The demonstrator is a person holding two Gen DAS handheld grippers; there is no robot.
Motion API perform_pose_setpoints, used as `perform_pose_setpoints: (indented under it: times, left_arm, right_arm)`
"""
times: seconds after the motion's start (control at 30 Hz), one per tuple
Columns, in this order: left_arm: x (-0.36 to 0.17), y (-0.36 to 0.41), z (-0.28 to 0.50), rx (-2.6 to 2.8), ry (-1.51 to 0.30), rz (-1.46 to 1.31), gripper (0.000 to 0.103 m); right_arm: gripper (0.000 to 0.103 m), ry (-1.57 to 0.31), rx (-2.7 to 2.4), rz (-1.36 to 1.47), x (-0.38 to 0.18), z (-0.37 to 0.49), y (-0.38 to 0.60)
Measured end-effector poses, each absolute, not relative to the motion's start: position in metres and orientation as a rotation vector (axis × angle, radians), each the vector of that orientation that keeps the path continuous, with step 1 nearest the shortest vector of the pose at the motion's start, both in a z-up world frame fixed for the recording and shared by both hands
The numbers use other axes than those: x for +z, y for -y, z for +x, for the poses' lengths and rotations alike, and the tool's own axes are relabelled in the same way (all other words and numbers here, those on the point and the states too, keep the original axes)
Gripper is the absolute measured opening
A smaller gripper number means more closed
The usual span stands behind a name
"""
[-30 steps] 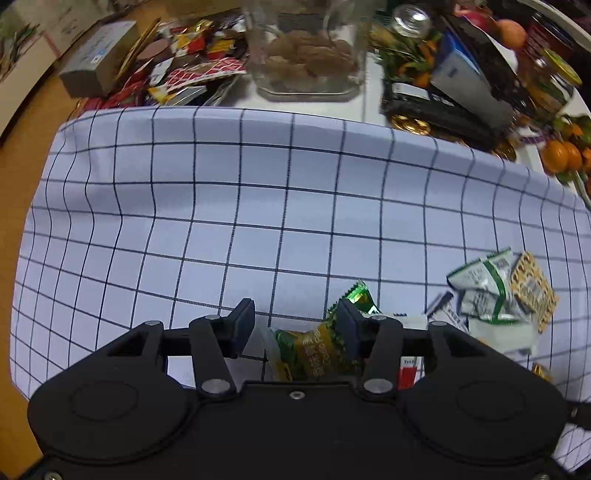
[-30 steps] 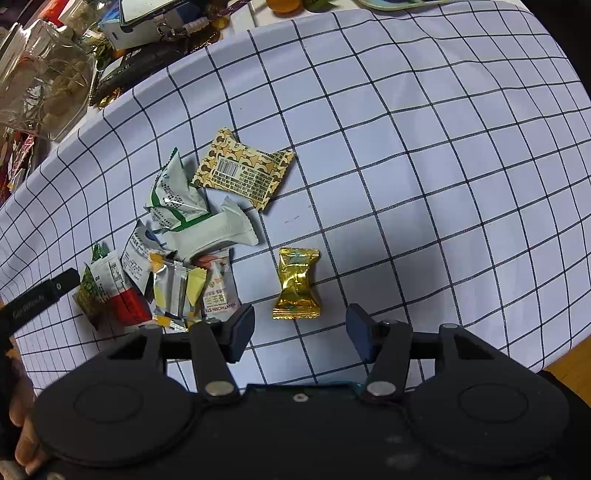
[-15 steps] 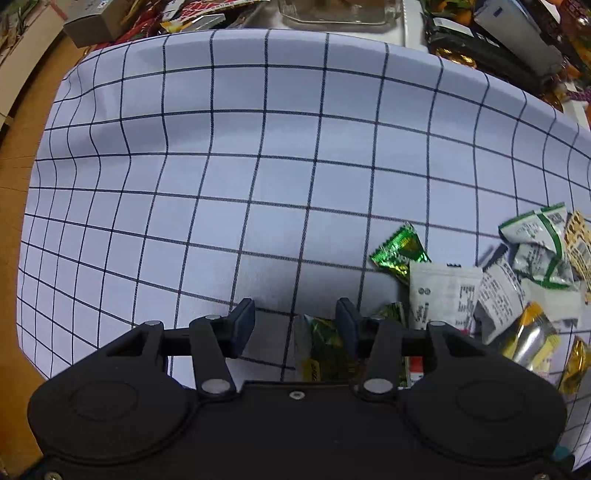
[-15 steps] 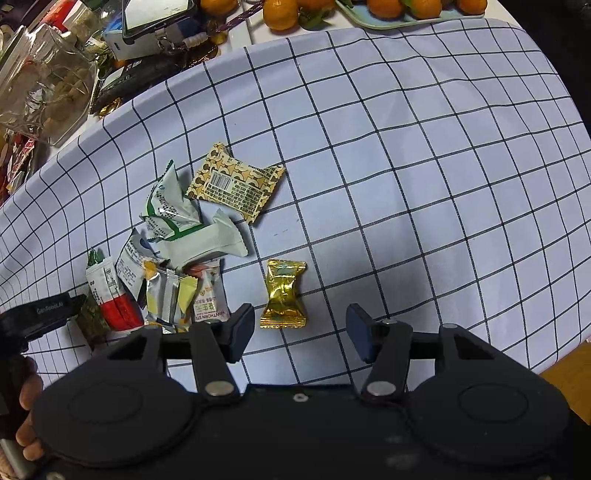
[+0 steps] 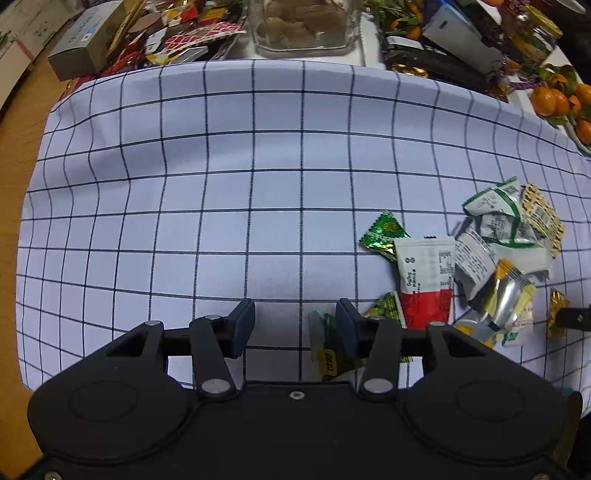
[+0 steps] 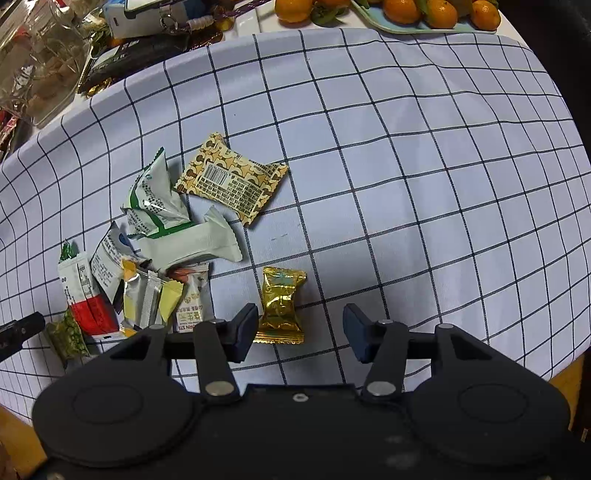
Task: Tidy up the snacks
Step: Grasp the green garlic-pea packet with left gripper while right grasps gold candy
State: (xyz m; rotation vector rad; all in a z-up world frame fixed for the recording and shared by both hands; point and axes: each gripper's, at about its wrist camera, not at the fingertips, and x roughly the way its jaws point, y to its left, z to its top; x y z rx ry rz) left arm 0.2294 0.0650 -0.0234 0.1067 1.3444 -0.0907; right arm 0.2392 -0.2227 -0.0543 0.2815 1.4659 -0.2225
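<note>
A pile of snack packets lies on the checked cloth (image 5: 258, 155): a white-and-red packet (image 5: 424, 280), a small green packet (image 5: 384, 232), white-green packets (image 5: 498, 214) and a brown patterned packet (image 6: 231, 181). My left gripper (image 5: 293, 328) is open, with a green-yellow packet (image 5: 328, 350) lying by its right finger. My right gripper (image 6: 301, 334) is open just above the cloth, with a gold candy (image 6: 280, 304) lying by its left finger. The left gripper's tip shows at the left edge of the right wrist view (image 6: 22, 328).
A glass jar of snacks (image 5: 306, 26), boxes and loose wrappers (image 5: 177, 37) crowd the far edge of the cloth. Mandarins (image 6: 417, 11) sit on a tray at the back right. The wooden table edge (image 5: 18, 155) shows at left.
My left gripper has opened wider and let go of the green-yellow packet, which now lies beside the pile. My right gripper moved closer to the gold candy.
</note>
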Motion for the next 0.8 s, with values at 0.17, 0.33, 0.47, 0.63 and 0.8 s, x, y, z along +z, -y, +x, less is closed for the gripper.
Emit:
perform_pose_setpoints:
  times: [0.17, 0.33, 0.47, 0.63, 0.8]
  left_arm:
    - [-0.012, -0.049, 0.209, -0.272, -1.306, 0.192, 0.054]
    - [-0.014, -0.029, 0.194, -0.401, -1.251, 0.334, 0.054]
    - [-0.023, -0.015, 0.195, -0.417, -1.217, 0.411, 0.054]
    - [-0.037, 0.001, 0.192, -0.452, -1.179, 0.526, 0.054]
    - [-0.045, 0.006, 0.189, -0.414, -1.134, 0.622, 0.056]
  right_arm:
    - [0.034, -1.494, -0.220, 0.286, -0.066, 0.247, 0.215]
    - [0.027, -1.521, -0.218, 0.321, -0.070, 0.250, 0.216]
    - [0.027, -1.508, -0.218, 0.320, -0.066, 0.250, 0.220]
    - [0.027, -1.506, -0.184, 0.350, -0.055, 0.248, 0.224]
    - [0.027, -1.500, -0.184, 0.358, -0.045, 0.245, 0.232]
